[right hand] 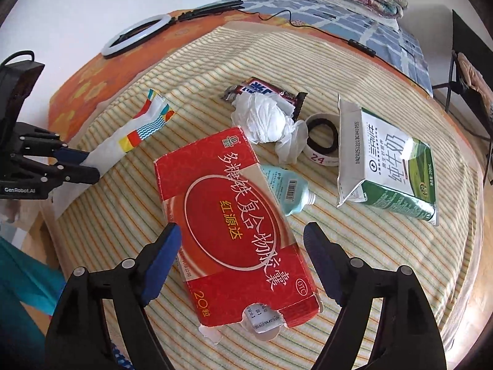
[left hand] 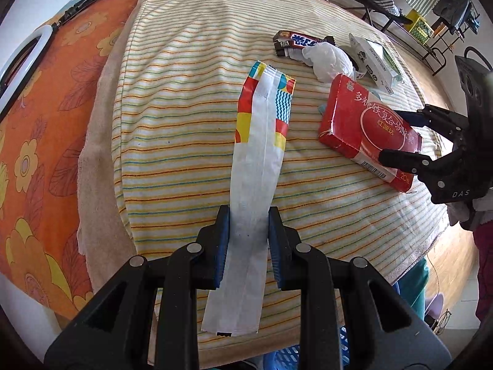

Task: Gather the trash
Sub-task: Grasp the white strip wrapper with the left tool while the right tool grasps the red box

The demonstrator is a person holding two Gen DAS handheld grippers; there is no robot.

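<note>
The left gripper (left hand: pixel 248 231) pinches a flattened wrapper (left hand: pixel 260 141) at frame centre. The right gripper (right hand: pixel 242 259) stands wide, straddling the red box (right hand: pixel 234 225) untouched. Closing off-centre could skew the box or crush its torn end.

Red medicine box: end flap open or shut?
Open. The red box has its near end flap torn open, with a white blister pack sticking out.
</note>
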